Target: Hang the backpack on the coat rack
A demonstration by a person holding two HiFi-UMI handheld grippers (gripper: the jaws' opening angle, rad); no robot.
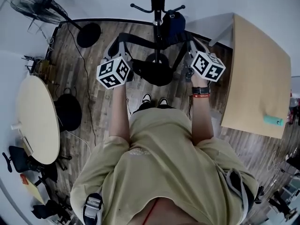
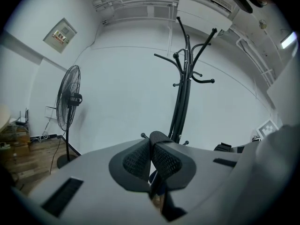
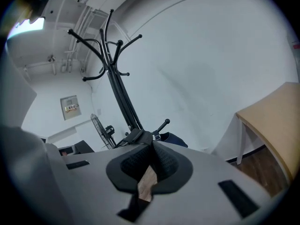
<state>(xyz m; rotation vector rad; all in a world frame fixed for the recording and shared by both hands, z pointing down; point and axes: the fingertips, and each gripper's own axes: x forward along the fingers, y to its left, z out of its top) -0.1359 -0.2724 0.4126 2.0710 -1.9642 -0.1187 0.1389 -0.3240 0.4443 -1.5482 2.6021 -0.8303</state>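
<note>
Just on the near side of the coat rack (image 1: 158, 3), hanging between left tool (image 2: 151, 161) and right tool (image 3: 151, 162), both clamped shut on straps (image 2: 158, 138) of the backpack (image 1: 157, 73): raised and close, yet not hooked on, with hanging and release left.

**Both arms out, both grippers clamped**

Seen from the head view, the person holds both forearms straight out ahead, roughly parallel and well apart. The left gripper (image 1: 120, 42) and the right gripper (image 1: 192, 42) sit at about the same reach, marker cubes up, both pointing close to level. The left gripper's pads (image 2: 137, 159) are pressed together on the left strap (image 2: 160, 136). The right gripper's pads (image 3: 165, 162) pinch the right strap (image 3: 135, 137) at their tips.
</note>
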